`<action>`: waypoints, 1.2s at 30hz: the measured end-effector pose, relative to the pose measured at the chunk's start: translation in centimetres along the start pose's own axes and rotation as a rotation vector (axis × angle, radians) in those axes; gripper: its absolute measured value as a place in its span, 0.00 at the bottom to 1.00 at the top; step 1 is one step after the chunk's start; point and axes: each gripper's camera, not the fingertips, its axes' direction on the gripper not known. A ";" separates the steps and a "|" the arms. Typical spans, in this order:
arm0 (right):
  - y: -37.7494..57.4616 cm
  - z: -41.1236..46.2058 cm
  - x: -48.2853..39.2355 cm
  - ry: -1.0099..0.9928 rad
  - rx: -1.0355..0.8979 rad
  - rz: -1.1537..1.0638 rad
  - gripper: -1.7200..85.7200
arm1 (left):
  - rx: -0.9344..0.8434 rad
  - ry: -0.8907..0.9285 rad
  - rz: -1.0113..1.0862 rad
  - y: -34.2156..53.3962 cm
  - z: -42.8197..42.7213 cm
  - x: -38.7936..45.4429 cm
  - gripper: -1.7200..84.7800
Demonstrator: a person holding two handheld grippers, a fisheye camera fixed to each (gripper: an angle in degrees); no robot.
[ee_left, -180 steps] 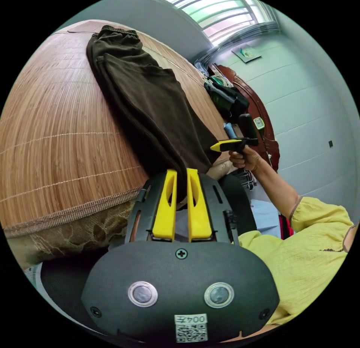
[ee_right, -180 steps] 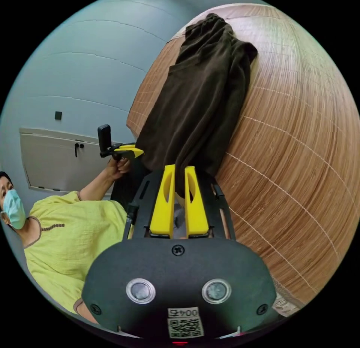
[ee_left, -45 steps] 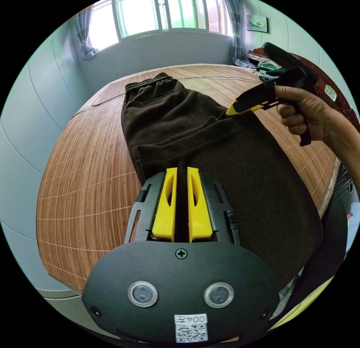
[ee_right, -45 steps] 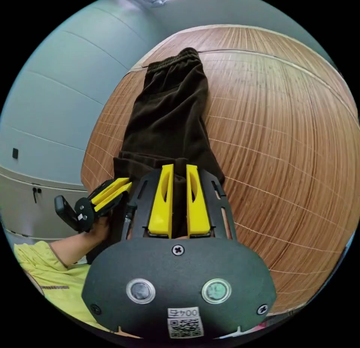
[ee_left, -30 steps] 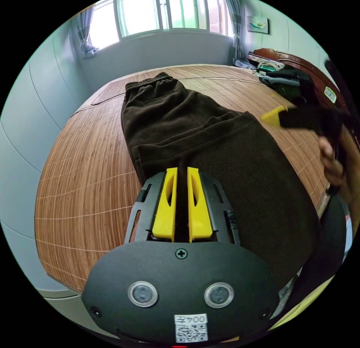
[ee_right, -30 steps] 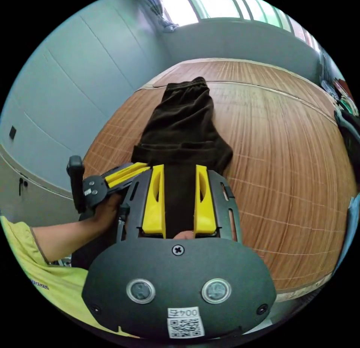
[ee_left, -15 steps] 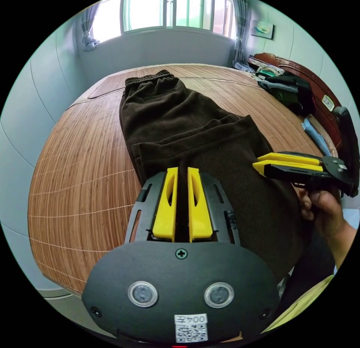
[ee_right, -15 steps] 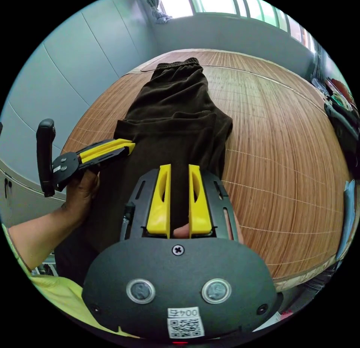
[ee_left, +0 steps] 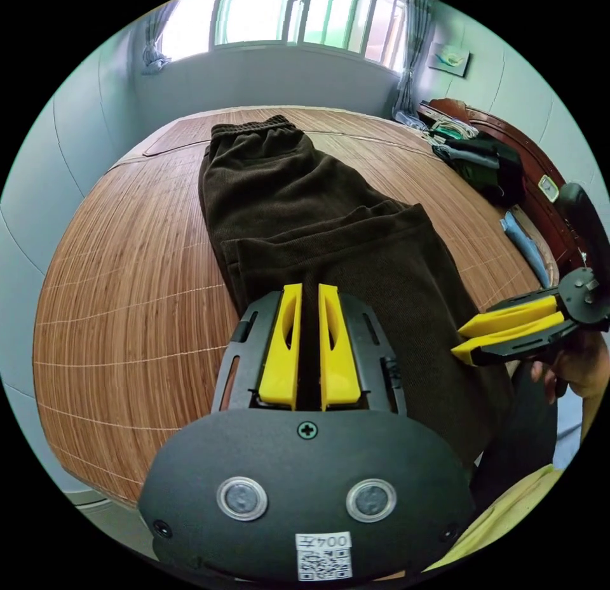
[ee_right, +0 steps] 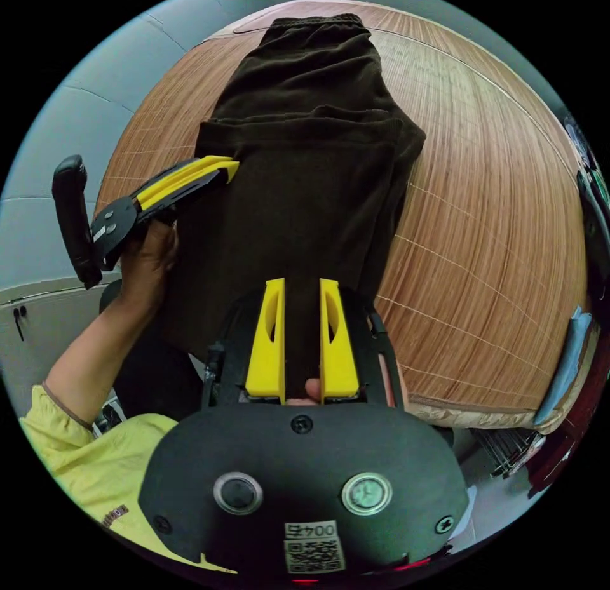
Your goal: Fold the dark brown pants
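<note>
The dark brown pants lie on a bamboo mat, waistband at the far end. The leg ends are folded up over the upper part, and the near fold hangs off the mat's edge. My left gripper is shut on the pants at the left corner of the laid-over hem. The right gripper view shows the pants and that left gripper there. My right gripper hovers above the near part of the pants, its jaws a little apart with nothing pinched. From the left gripper view, the right gripper is by the pants' right near edge.
A pile of dark and green clothes sits by a wooden headboard at the right. A blue item lies at the mat's right edge. A person in a yellow top stands at the near edge. Bare mat spreads to the right.
The leg ends were carried up and laid over the upper pants. My right gripper let go of the hem and drew back to the near edge. My left gripper stays shut.
</note>
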 end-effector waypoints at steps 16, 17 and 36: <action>-4.4 1.1 1.1 -0.092 -0.045 -0.138 0.10 | 0.029 0.135 -0.176 -18.5 3.6 -17.0 0.12; -4.7 1.2 0.8 -0.077 -0.051 -0.142 0.10 | 0.017 0.133 -0.178 -20.0 4.6 -17.6 0.12; -7.7 2.3 0.4 -0.066 -0.100 -0.164 0.10 | -0.003 0.118 -0.221 -28.3 10.7 -24.2 0.03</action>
